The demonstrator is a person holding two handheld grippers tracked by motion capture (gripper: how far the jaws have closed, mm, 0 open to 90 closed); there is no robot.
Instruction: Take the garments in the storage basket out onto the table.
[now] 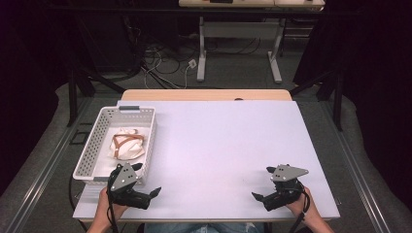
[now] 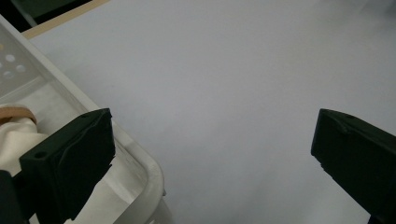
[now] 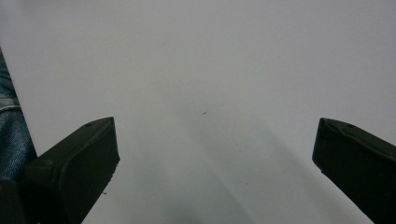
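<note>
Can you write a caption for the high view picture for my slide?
Two open grippers, left gripper and right gripper, rest near a white basket holding a cream bag.

Lab: dark curtains (image 1: 374, 73), floor cables (image 1: 160, 60), white table (image 1: 228, 141).

No text, label, brand, number or sign can be read in any view. The basket (image 1: 97, 141), the cloth bundle (image 1: 127, 146) inside it, the white table (image 1: 228, 141) and the grey plates on both grippers carry no legible marking.
</note>
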